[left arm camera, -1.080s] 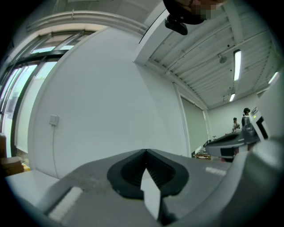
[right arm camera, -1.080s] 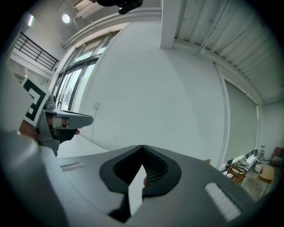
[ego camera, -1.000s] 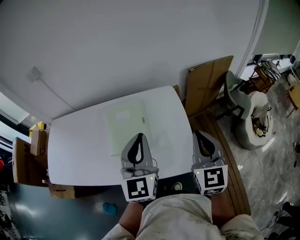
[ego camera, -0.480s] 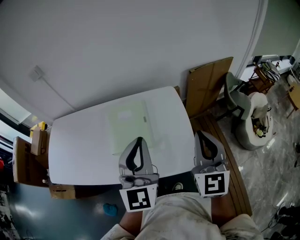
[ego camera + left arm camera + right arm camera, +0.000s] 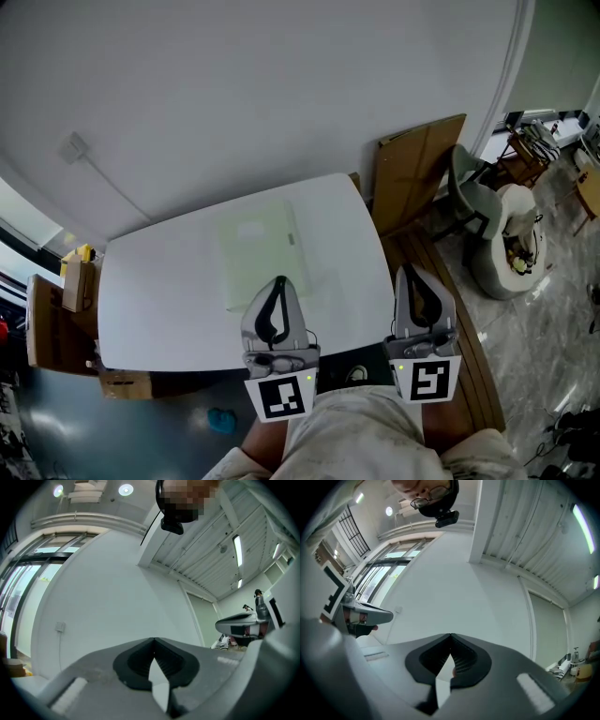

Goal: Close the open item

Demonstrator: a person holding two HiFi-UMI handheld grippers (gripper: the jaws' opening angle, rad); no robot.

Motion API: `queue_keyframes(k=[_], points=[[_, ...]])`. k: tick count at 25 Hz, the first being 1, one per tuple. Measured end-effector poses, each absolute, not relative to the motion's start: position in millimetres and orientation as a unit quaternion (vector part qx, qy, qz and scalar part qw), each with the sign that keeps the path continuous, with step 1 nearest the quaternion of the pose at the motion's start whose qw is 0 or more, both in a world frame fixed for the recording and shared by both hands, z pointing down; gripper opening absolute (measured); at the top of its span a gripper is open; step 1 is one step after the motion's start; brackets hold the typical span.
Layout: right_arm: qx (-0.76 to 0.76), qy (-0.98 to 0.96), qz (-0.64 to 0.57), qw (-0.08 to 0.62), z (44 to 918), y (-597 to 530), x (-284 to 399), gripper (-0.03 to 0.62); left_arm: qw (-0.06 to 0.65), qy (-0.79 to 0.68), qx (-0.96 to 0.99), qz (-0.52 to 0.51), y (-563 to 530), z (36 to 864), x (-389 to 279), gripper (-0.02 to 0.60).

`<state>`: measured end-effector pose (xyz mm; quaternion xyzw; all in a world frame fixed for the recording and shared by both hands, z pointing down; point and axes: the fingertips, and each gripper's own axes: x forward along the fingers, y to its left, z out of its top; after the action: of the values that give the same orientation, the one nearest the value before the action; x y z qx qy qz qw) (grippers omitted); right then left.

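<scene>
Pale green folder (image 5: 260, 251) lies flat on table (image 5: 150, 300), probably closed, hard to confirm; left gripper (image 5: 278, 281) and right gripper (image 5: 411, 274) both clenched empty, off it; little left

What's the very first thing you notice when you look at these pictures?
Two grey grippers jump out at the bottom of the head view: the left gripper and the right gripper, both shut with nothing in them. Just beyond them, a flat pale green folder lies on the white table.
</scene>
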<state>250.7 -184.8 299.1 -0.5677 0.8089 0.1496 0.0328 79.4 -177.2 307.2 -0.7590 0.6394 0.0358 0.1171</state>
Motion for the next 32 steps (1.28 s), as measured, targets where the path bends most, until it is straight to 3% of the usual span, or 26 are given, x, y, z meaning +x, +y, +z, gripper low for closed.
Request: queue_keyframes(k=[32], points=[[-0.557,0.818,0.139,-0.017,319,-186,245,0.002,0.136,0.645,-0.751,0.028,-170,316,81,0.003]])
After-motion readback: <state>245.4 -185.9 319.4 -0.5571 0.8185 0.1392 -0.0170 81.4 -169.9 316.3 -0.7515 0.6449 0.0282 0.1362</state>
